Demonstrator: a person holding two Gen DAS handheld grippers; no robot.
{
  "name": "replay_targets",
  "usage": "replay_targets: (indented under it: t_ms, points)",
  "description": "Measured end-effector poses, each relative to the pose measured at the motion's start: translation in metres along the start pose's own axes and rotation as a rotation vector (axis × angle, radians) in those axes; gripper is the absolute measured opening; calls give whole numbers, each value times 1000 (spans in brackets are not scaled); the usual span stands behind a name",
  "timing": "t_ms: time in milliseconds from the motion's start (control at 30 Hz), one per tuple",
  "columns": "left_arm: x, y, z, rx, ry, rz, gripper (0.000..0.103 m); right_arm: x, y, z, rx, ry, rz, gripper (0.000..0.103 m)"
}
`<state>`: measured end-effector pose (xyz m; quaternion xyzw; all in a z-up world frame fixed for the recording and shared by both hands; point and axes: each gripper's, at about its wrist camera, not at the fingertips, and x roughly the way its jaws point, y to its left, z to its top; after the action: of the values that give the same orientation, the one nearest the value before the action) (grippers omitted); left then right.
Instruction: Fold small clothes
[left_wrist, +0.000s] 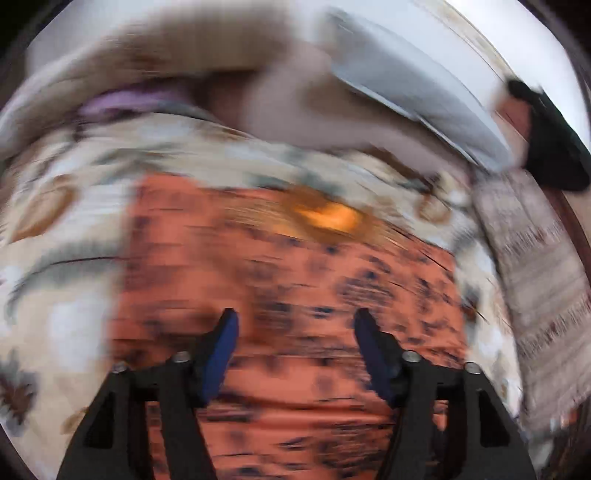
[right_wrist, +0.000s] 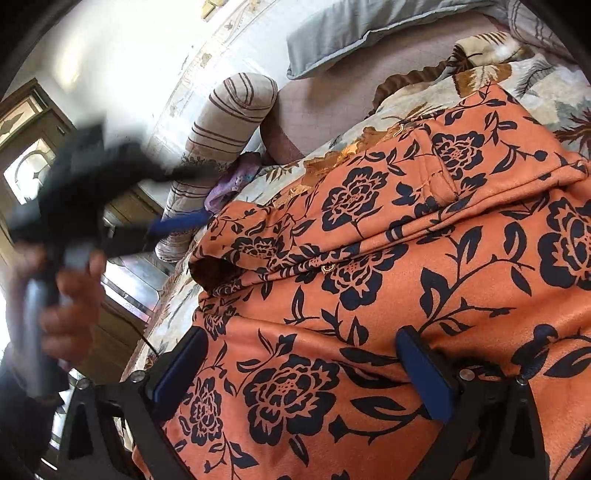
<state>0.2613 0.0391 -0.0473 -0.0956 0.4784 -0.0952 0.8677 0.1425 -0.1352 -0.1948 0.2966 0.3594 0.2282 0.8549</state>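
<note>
Garment (right_wrist: 388, 280): orange cloth printed with dark blue flowers and leaves, spread on the bed and folded over itself – a thick doubled edge runs across the right wrist view. Its lower part is cut off by the frame.
Garment, left view (left_wrist: 295, 332): the same orange cloth, badly smeared by motion; the print shows only as dark blotches.
Left gripper (left_wrist: 295, 325): jaws stand apart over the orange cloth, nothing between the blue pads. Whether the tips touch the cloth cannot be told through the blur.
Left gripper, seen from the right (right_wrist: 177, 225): a dark blurred shape with one blue finger reaching to the garment's far edge.
Hand (right_wrist: 70, 302): wrapped round a grey handle, blurred, partly cut off at the picture's edge.
Right gripper (right_wrist: 306, 373): jaws wide apart, one blue pad on either side of a stretch of the orange cloth, not pressing it.
Bedspread (left_wrist: 74, 229): cream with brown and grey leaves, lying under the garment.
Pillow (right_wrist: 351, 33): pale blue-grey, at the head of the bed.
Bolster (right_wrist: 225, 122): striped cream and brown, near the bed's edge.
Purple cloth (right_wrist: 229, 181): small, crumpled, mostly hidden between bolster and bedspread.
Writing: no label or lettering can be read – too blurred in the left view.
</note>
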Motion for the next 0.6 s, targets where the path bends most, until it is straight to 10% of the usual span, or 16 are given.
replay_targets:
  t_ms: [167, 367, 467, 600]
  points:
    - [-16, 93, -18, -80, -78, 196, 75, -31, 0, 39, 92, -69, 4, 103]
    - [-2, 137, -42, -161, -62, 153, 75, 6, -39, 111, 135, 51, -246, 99]
    - [-3, 139, -50, -140, -79, 148, 75, 36, -38, 120, 29, 156, -373, 80]
    - [-6, 144, -56, -130, -89, 134, 75, 61, -25, 114, -102, 258, -477, 22]
